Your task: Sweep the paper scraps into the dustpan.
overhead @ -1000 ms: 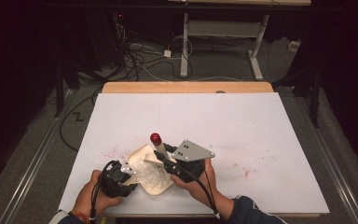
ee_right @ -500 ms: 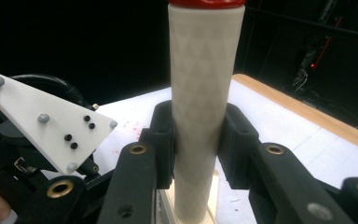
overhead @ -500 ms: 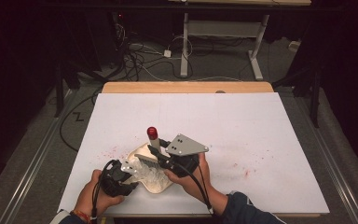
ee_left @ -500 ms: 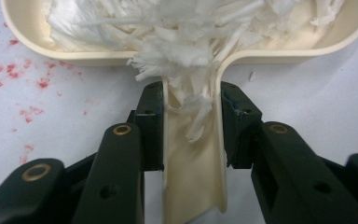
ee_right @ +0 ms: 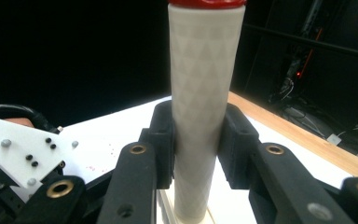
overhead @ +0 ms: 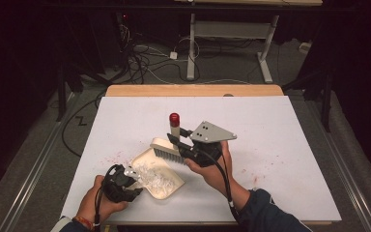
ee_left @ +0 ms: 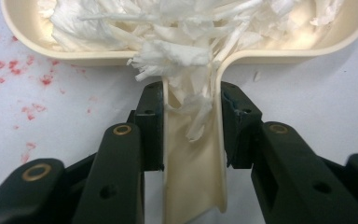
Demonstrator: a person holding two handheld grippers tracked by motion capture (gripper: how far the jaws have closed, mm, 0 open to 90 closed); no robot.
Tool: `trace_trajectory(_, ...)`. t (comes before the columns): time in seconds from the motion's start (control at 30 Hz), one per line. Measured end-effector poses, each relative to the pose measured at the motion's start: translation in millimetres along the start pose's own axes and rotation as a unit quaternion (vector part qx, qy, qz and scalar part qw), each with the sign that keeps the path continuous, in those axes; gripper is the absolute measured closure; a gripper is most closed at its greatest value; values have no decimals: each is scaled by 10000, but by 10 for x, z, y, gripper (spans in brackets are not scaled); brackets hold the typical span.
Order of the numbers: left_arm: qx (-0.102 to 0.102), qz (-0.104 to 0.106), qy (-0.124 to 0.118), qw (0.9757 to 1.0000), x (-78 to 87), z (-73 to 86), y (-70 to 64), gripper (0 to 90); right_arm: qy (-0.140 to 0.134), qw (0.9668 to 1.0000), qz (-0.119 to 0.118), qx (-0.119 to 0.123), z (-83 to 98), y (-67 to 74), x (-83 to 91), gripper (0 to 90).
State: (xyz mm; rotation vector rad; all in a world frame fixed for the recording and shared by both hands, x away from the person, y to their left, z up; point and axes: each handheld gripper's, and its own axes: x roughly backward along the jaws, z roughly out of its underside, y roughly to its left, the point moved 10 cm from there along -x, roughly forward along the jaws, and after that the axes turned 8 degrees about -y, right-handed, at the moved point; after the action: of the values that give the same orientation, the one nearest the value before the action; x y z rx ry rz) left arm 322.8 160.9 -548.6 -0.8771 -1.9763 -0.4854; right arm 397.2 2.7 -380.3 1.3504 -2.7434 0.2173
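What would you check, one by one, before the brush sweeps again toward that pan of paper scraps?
1. Left gripper clamped on the dustpan handle: ok, both pads press its sides.
2. Right gripper gripping the brush handle: ok, the jaws squeeze the white shaft.
3. Paper shreds inside the pan: not ok, a tuft spills down into the handle channel.
4. Dustpan flat on the table: cannot tell.
5. Bristles near the pan mouth: ok, the brush sits at its far edge.
6. More shreds left on the table: cannot tell; red specks are there.

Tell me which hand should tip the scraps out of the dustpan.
Left. Its tool already clamps the dustpan handle, scraps inside. The right tool grips the brush handle.
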Motion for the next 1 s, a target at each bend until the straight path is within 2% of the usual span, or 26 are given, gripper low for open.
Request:
trace_trajectory(0.27, 89, 20, -13, 10000, 1, 5, 45, 628, 37, 9997, 248, -13, 35, -254, -91, 702)
trace_trajectory(0.4, 129, 90, 16, 9999, -2, -2, 66, 628, 94, 9977, 619, 245, 90, -448, -200, 702)
trace_trajectory(0.47, 160, 47, 10, 9999, -7, -18, 95, 628, 96, 9973, 630, 354, 128, -505, -271, 702)
trace_trajectory(0.57, 164, 58, 33, 9998, -11, -26, 113, 629, 162, 9971, 545, 496, 210, -513, -384, 702)
trace_trajectory(0.67, 144, 54, 41, 9999, -11, -32, 133, 628, 266, 9971, 379, 599, 314, -432, -468, 702)
trace_trajectory(0.77, 131, 39, 64, 9999, -13, -31, 140, 629, 304, 9979, 152, 552, 391, -326, -490, 702)
trace_trajectory(0.87, 100, 14, 80, 9999, -8, -32, 145, 629, 332, 9978, -107, 556, 403, -166, -451, 700)
trace_trajectory(1.0, 131, -11, 72, 9999, 2, -21, 158, 629, 442, 9955, -362, 755, 409, 65, -309, 701)
